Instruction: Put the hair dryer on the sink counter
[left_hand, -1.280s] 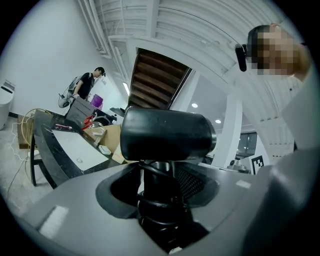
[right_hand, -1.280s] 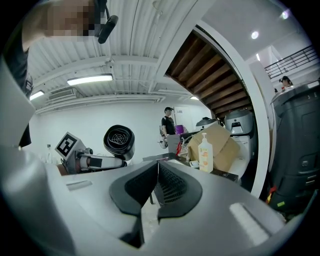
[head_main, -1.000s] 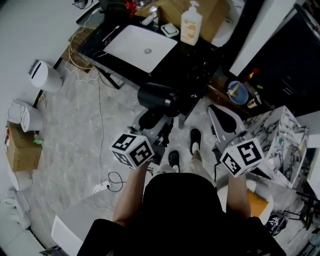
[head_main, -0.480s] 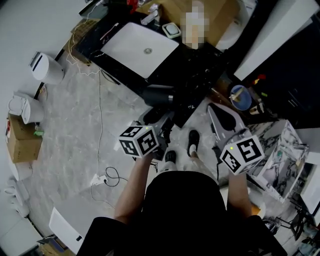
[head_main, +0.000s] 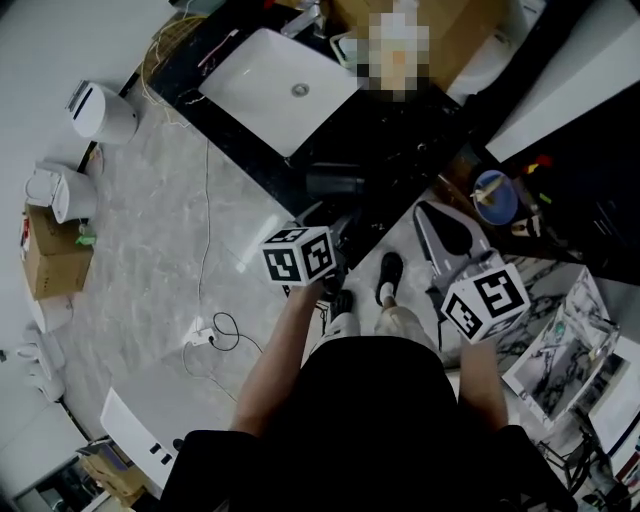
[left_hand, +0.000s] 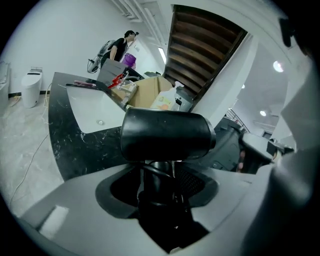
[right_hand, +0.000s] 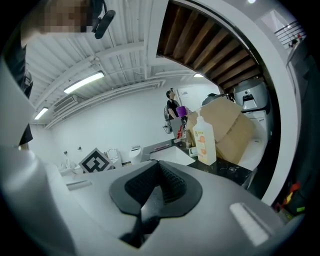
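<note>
The black hair dryer (head_main: 335, 182) hangs just over the near edge of the black sink counter (head_main: 400, 140). My left gripper (head_main: 333, 228) is shut on its handle. In the left gripper view the dryer's barrel (left_hand: 167, 132) lies crosswise above the jaws, with the handle and its cord (left_hand: 157, 182) pinched between them. The white basin (left_hand: 95, 112) is set in the counter (left_hand: 75, 145) beyond, to the left. My right gripper (head_main: 442, 228) is held off to the right above the floor. Its jaws (right_hand: 152, 192) are shut with nothing in them.
A soap bottle (right_hand: 205, 141) and a cardboard box (right_hand: 227, 125) stand on the counter's far side. Small items lie by the basin's back edge. Two white toilets (head_main: 100, 110) and a carton (head_main: 55, 260) sit on the floor at left, and a cable with a power strip (head_main: 200, 335) trails there. A person stands far off (left_hand: 120, 47).
The person has stepped closer to the counter. My left gripper has carried the hair dryer forward, from above the floor to over the counter's near edge. The right gripper has kept its place.
</note>
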